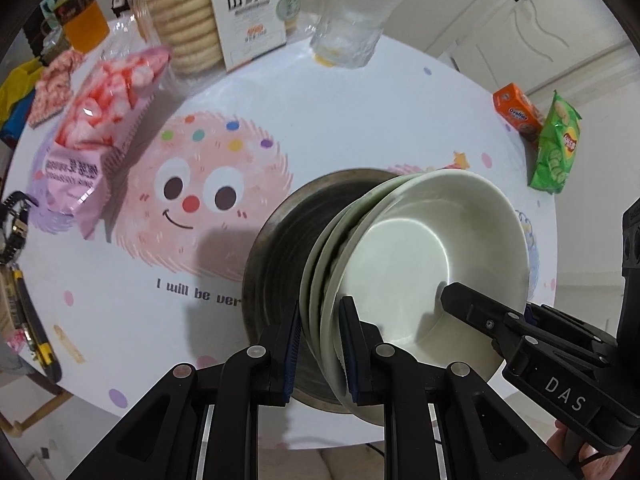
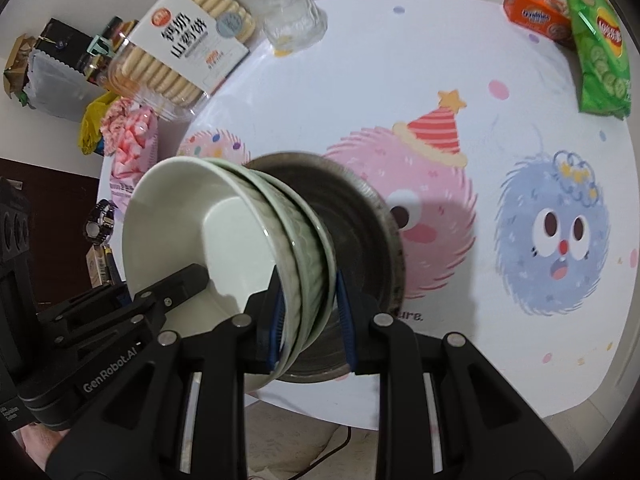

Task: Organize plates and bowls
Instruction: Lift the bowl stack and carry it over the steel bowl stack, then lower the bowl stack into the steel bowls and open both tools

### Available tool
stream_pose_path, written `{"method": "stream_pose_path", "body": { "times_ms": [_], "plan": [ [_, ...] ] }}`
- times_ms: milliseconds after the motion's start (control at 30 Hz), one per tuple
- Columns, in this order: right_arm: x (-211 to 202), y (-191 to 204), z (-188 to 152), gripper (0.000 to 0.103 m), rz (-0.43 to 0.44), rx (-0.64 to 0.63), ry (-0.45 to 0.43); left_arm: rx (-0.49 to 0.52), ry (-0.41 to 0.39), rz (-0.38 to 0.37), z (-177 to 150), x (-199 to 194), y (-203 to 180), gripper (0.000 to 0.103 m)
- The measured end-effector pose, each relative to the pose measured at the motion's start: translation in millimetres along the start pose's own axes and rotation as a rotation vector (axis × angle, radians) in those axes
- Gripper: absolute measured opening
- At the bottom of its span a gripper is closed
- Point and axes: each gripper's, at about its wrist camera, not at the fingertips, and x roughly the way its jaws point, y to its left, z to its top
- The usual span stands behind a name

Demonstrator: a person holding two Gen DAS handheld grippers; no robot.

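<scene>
A stack of white and pale green bowls (image 1: 420, 248) sits nested in a metal bowl (image 1: 280, 256), the whole stack tilted above the table. My left gripper (image 1: 320, 344) is shut on the rims of the stacked bowls at one side. My right gripper (image 2: 308, 320) is shut on the rims of the same stack (image 2: 240, 232) at the opposite side, just inside the metal bowl (image 2: 360, 224). Each gripper shows in the other's view: the right one (image 1: 520, 328) reaches into the top bowl, the left one (image 2: 160, 300) likewise.
A round table (image 1: 360, 112) with cartoon print carries a biscuit box (image 1: 248, 12), a clear glass (image 1: 348, 32), a pink sweets bag (image 1: 96, 132), an orange box (image 1: 516, 112) and a green crisp bag (image 1: 556, 148). A watch (image 2: 100, 224) lies at the table's edge.
</scene>
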Motion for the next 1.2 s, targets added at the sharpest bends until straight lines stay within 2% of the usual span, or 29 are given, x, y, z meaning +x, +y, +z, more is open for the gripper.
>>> {"method": "stream_pose_path", "body": {
  "times_ms": [400,767,933,1033,1067,1100,1200],
  "plan": [
    [25,-10,-2,0.027,-0.025,0.044,0.037,0.028,0.055,-0.008,2,31,1,0.019],
    [27,-16,0,0.027,-0.021,0.062,0.037,0.039,0.05,-0.008,7,33,-1,0.019],
    [26,-15,0,0.031,-0.013,0.057,0.043,0.032,0.044,-0.015,7,34,0,0.019],
    [24,-15,-1,0.033,-0.005,0.059,0.038,0.034,0.033,0.006,8,31,2,0.026],
    [23,-16,-1,0.035,0.007,0.066,0.035,0.029,0.026,0.009,8,29,3,0.034],
    [21,-17,-1,0.037,0.011,0.071,0.031,0.027,0.02,0.009,8,27,3,0.046],
    [14,-16,-2,0.042,0.015,0.064,0.012,0.036,0.004,-0.006,8,20,3,0.057]
  ]
}}
